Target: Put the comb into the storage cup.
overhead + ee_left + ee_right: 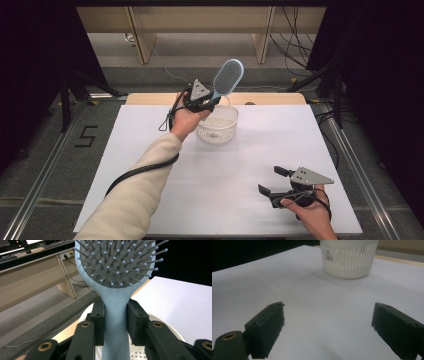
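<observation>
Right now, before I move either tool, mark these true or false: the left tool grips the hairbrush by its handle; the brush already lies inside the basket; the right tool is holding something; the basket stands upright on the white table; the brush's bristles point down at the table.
1. The left tool grips the light blue plastic hairbrush by its handle: true.
2. The brush lies inside the white slotted plastic basket: false, it is held up above the basket's far rim.
3. The right tool holds something: false, its jaws stand open and empty.
4. The basket stands upright on the white table: true.
5. The bristles point down at the table: false, the brush head rises upward.
</observation>
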### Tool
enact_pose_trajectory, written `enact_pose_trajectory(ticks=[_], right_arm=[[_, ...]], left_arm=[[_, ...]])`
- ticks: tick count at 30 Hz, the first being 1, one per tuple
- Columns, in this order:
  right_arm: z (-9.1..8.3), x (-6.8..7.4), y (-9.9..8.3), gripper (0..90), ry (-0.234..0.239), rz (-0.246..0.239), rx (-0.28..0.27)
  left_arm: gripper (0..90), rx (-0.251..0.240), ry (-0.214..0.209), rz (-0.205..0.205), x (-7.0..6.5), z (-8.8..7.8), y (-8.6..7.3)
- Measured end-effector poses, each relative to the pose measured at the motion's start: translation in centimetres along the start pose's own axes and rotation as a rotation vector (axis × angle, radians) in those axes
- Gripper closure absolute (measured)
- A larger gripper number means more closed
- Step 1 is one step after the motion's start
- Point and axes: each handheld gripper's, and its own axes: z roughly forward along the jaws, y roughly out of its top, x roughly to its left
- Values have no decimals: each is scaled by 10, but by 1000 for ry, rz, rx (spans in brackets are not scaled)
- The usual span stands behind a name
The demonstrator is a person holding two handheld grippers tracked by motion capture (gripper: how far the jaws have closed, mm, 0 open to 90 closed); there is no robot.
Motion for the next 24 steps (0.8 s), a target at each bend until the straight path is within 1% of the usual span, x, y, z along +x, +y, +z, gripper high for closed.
enact_pose_trajectory(ticks=[14,22,24], right_arm=[[0,0,0,118,1,0,0],[0,0,0,118,3,-1,1],[0,0,0,118,3,0,2]], left_arm=[[695,6,-1,0,0,2,-3],[695,11,-1,10,1,4,-6],[696,12,-1,8,1,5,-6]])
